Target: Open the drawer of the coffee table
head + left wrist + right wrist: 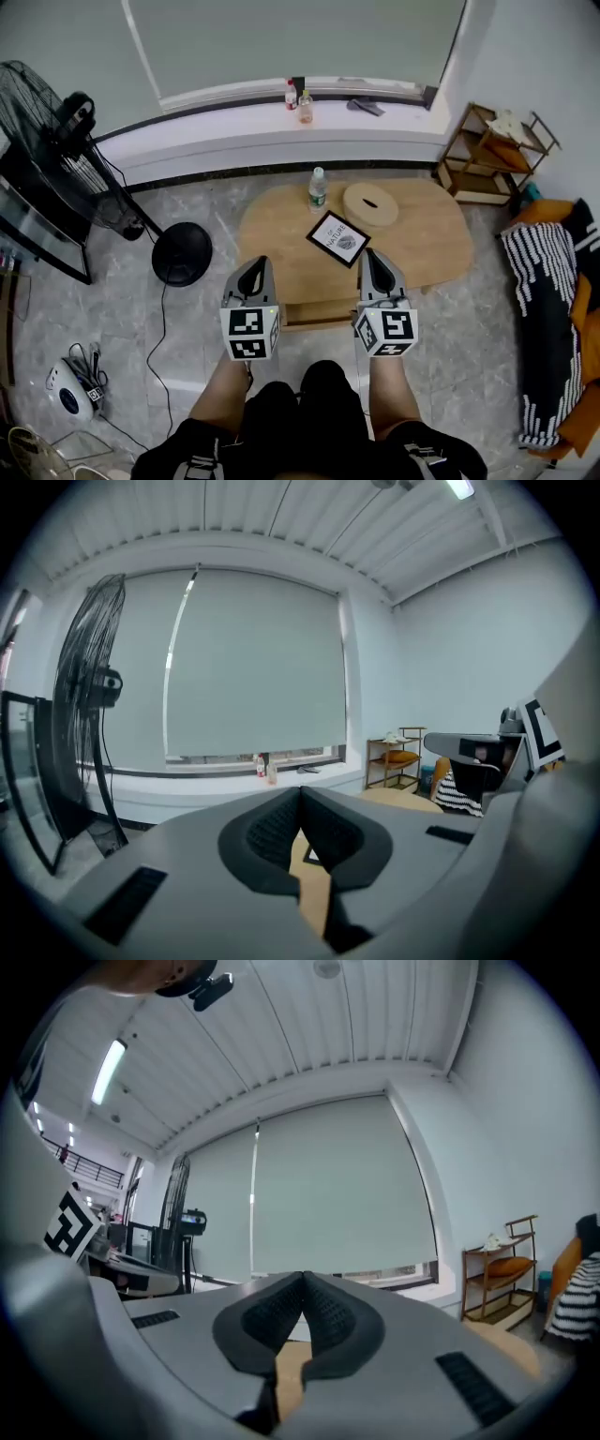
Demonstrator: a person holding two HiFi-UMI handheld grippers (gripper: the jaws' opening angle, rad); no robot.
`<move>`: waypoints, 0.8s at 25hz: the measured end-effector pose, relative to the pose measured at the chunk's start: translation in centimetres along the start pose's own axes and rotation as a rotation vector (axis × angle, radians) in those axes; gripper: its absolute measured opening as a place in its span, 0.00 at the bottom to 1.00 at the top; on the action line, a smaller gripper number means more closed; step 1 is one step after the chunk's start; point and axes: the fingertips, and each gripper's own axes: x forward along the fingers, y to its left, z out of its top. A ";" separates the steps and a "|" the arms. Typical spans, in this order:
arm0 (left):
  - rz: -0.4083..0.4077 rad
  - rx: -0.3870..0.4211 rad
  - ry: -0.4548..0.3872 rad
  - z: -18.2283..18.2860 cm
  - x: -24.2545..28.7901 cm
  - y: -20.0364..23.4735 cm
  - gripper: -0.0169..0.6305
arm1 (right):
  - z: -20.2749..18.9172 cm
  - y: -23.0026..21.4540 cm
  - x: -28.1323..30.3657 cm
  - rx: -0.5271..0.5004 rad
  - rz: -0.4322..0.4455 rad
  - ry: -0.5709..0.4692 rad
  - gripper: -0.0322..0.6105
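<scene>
1. Hovering above the coffee table's (422, 234) near edge, left gripper (252, 277) and right gripper (377, 273) are pressed together, empty;
2. the drawer (319, 312) sits under that edge, between the 2;
3. risk: shut jaws may skid off its front, jolting the bottle (318, 187).

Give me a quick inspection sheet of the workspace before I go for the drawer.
Surface: oval wooden coffee table.
Job's things: drawer under near edge, untouched.
Clutter: bottle, round wooden disc and black framed card on top.
Grippers: left gripper and right gripper shut, empty, held by the near edge.
Cables: fan cord across floor, left.
Surroundings: standing fan left, shelf right.
</scene>
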 end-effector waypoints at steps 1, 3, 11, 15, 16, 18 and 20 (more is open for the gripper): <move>-0.001 -0.006 0.005 3.6 -0.8 0.1 0.06 | 4.0 0.4 0.5 -0.004 0.003 0.002 0.07; -0.002 -0.020 0.012 10.4 -2.4 0.4 0.06 | 11.6 1.0 1.6 -0.024 0.014 0.004 0.07; -0.004 -0.035 -0.066 28.1 -7.5 5.2 0.06 | 29.9 6.5 3.3 -0.084 0.028 -0.060 0.07; -0.004 0.000 -0.113 31.5 -10.0 6.9 0.06 | 33.1 9.1 2.5 -0.080 -0.005 -0.111 0.07; -0.005 0.008 -0.121 31.9 -10.6 7.2 0.06 | 33.5 9.7 2.2 -0.077 -0.009 -0.122 0.07; -0.002 0.020 -0.129 32.2 -11.4 7.8 0.06 | 33.8 10.7 1.7 -0.074 -0.016 -0.134 0.07; 0.001 0.018 -0.118 31.8 -11.7 8.1 0.06 | 33.5 11.1 1.3 -0.067 -0.018 -0.128 0.07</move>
